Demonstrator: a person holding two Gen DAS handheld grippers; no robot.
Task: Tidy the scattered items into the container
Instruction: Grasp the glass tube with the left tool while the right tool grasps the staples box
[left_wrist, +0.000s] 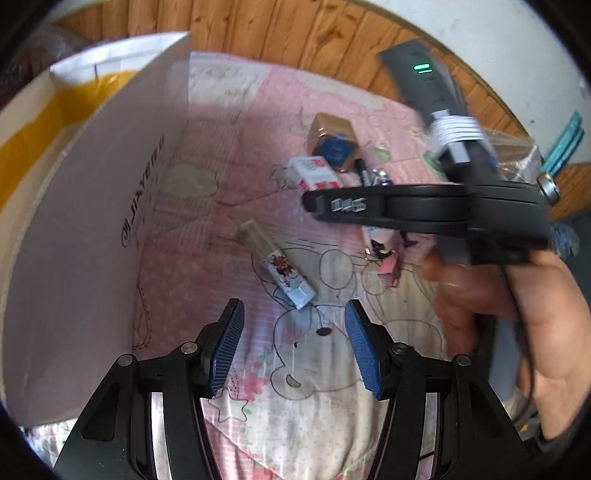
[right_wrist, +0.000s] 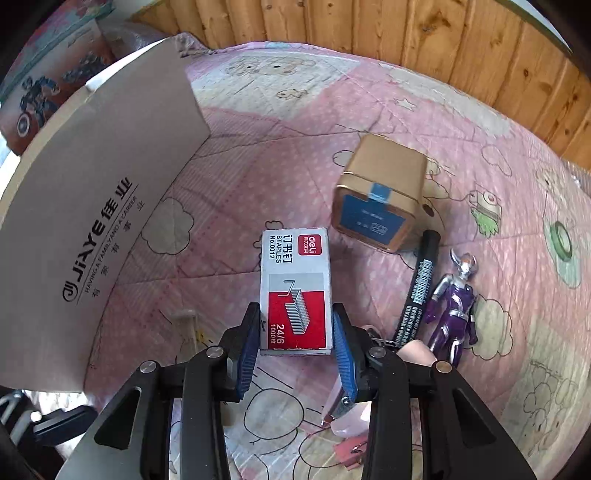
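Cardboard container (right_wrist: 99, 206), printed JIAYE, stands at the left on the bed (right_wrist: 303, 110), its open top showing a yellow lining in the left wrist view; what already lies inside cannot be seen from either camera. Most of the scattered items are judged still outstanding. In descending size: a gold box with a blue label (right_wrist: 380, 192) lies on the quilt well apart from the container; the staples box (right_wrist: 293, 291), red and white, sits between the pads of the right claw (right_wrist: 295, 343), which is closed to a narrow gap on its sides, though whether the box is lifted clear of the quilt cannot be told. A purple toy figure (right_wrist: 452, 306) lies to the right, just beside a black pen (right_wrist: 417, 291). A green ring-shaped item (right_wrist: 561, 236) sits further right, blurred. A pale blue wrapped piece with a stick end (left_wrist: 284, 273) lies just ahead of the left claw (left_wrist: 293, 343), which hangs wide and empty above the quilt. Small pink scraps (right_wrist: 349, 454) lie nearest the right claw. Judgement: the task is at an early stage, with one item being gripped and at least six left out on the bed.
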